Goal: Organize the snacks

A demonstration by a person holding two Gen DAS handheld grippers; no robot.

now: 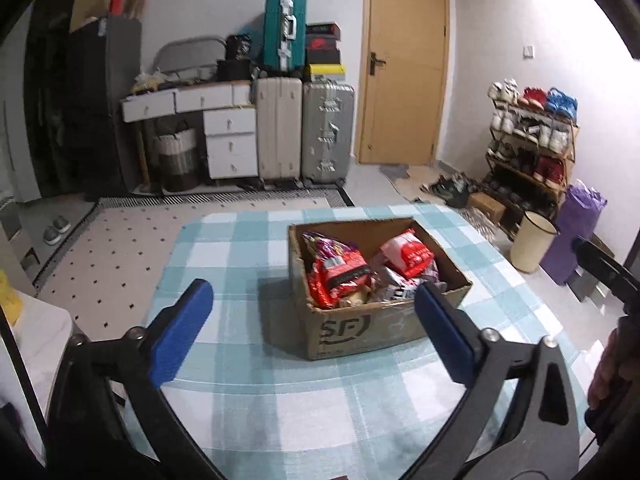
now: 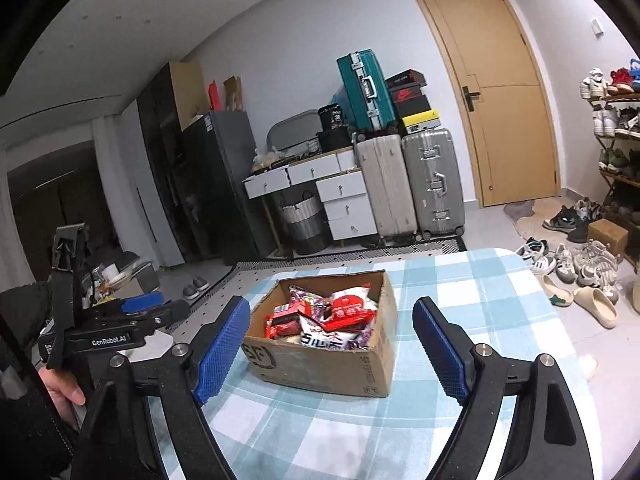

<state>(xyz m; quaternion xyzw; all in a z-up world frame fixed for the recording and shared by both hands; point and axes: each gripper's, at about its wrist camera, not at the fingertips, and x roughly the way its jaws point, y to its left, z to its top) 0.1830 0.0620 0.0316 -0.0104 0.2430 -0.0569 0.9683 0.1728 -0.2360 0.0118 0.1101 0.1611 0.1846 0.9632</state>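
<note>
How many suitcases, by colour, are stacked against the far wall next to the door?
Teal suitcase: 1, lying on top of the other two
Beige suitcase: 1, standing upright
Silver suitcase: 1, standing upright beside the beige one
Total: 3

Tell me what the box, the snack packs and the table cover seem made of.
Box: brown corrugated cardboard, matte, creased rim, printed logo. Snack packs: likely plastic film, glossy and crinkled. Table cover: probably woven cloth, matte blue-white check.
</note>
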